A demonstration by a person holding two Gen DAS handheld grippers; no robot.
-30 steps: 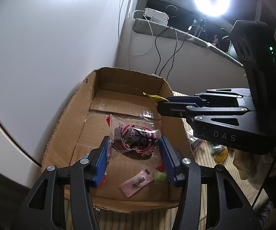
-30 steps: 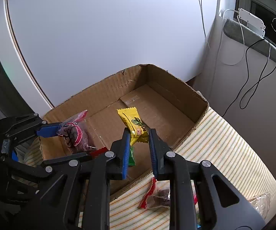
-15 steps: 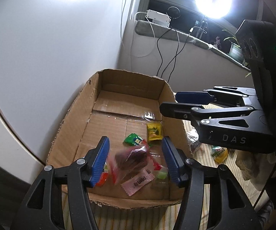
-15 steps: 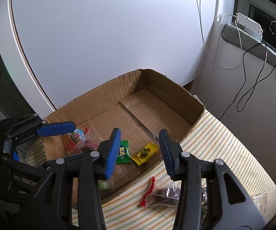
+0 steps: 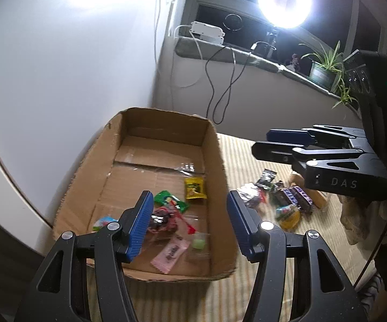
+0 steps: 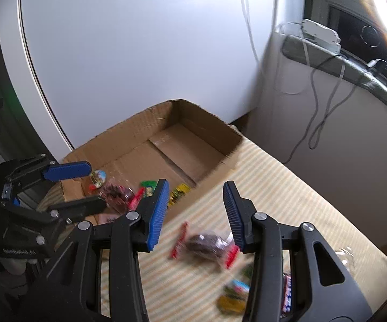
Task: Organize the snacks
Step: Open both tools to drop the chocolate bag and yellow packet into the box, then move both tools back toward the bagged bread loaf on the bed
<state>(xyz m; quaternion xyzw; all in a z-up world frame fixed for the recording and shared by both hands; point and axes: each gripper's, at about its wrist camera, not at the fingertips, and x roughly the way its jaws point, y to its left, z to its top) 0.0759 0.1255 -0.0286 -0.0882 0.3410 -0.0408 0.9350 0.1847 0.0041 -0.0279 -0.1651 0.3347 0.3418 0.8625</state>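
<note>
A cardboard box (image 5: 86, 171) holds several snacks: a yellow packet (image 5: 194, 187), a green packet (image 5: 170, 200), a red-and-clear bag of dark snacks (image 5: 163, 220) and a pink wrapper (image 5: 170, 252). My left gripper (image 5: 186, 225) is open and empty above the box's near end. My right gripper (image 6: 196, 214) is open and empty over the striped cloth, above a clear bag of dark snacks with red ends (image 6: 206, 245). The box also shows in the right wrist view (image 6: 220, 161). More loose snacks (image 5: 287, 204) lie on the cloth right of the box.
A white curved panel (image 5: 45, 80) stands behind the box. A sill with cables, a white adapter (image 5: 206, 30), a ring light (image 5: 284, 0) and a plant (image 5: 325, 64) is at the back. Striped cloth (image 6: 287, 187) covers the surface. A crumpled bag (image 5: 354, 214) lies at the right.
Both grippers opened and let go: the dark-snack bag and the yellow packet now lie in the box. My right gripper has moved right, out over the cloth.
</note>
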